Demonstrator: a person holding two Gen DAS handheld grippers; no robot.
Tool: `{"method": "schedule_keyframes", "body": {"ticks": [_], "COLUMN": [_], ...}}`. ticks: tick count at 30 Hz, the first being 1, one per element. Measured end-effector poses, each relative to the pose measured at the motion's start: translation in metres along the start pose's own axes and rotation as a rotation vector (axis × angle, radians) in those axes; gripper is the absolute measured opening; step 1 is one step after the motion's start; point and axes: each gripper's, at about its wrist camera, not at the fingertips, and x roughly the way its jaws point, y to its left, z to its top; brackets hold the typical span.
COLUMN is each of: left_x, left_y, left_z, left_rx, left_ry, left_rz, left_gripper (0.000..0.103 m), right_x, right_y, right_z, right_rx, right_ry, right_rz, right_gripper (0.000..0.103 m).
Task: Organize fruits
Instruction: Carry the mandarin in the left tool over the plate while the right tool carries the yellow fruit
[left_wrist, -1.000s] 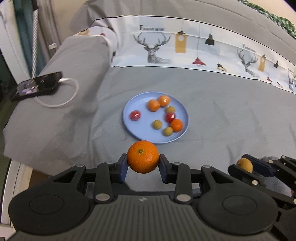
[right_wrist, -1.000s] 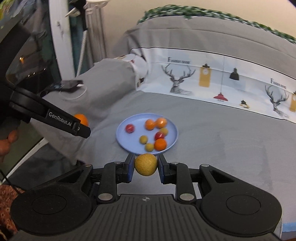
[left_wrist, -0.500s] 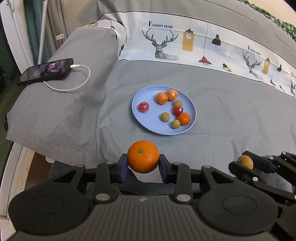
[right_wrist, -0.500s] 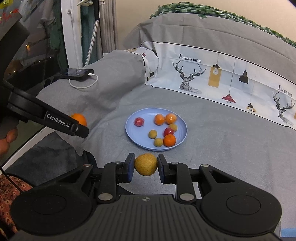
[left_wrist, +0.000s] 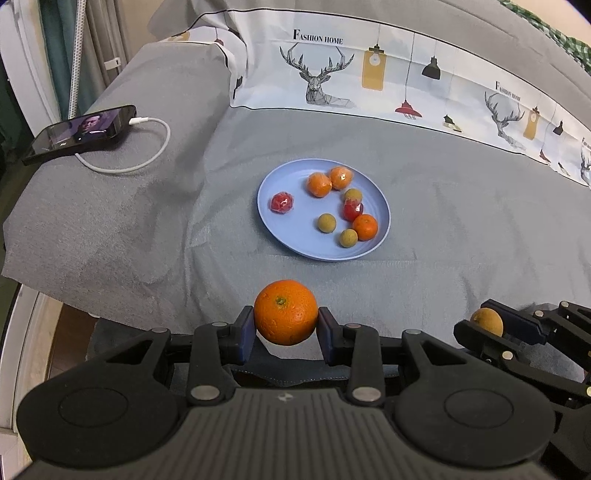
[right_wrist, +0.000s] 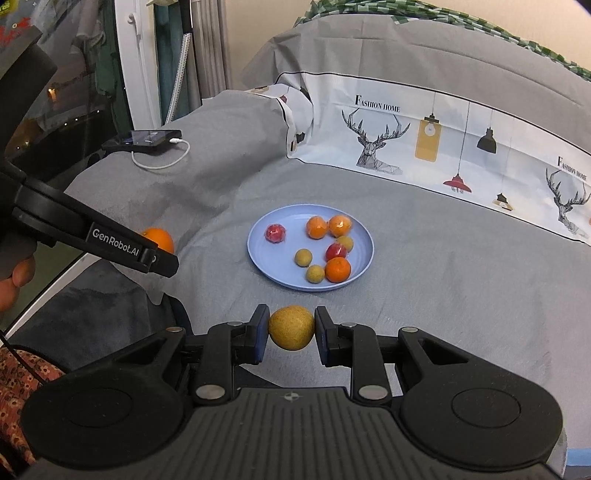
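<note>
- The orange (left_wrist: 286, 317) sits low in the frame's centre, pinched by the left claw (left_wrist: 285, 334).
- The right claw (right_wrist: 291, 334) pinches a yellow-brown fruit (right_wrist: 291, 327).
- Eight fruits already lie on the blue plate (left_wrist: 284, 236) mid-frame; these two seemingly remain.

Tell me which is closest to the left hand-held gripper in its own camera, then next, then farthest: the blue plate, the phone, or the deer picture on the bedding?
1. Blue plate: nearest, on the grey bedding just ahead of the left hand-held gripper, slightly right.
2. Phone: farther, off to the left, with its white cable plugged in.
3. Deer picture: farthest, on the white printed band behind the plate.
</note>
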Motion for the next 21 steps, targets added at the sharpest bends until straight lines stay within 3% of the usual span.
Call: {"method": "schedule_keyframes", "body": {"ticks": [21], "left_x": [0.046], "left_y": [0.016], "left_z": [0.052], "left_rx": [0.02], "left_ry": [0.026], "left_rz": [0.005], "left_gripper": [0.039], "right_x": [0.053], "right_y": [-0.013], "right_z": [0.027], "right_rx": [0.036], "right_ry": [0.041], "right_rz": [0.013], "right_gripper": [0.028]}}
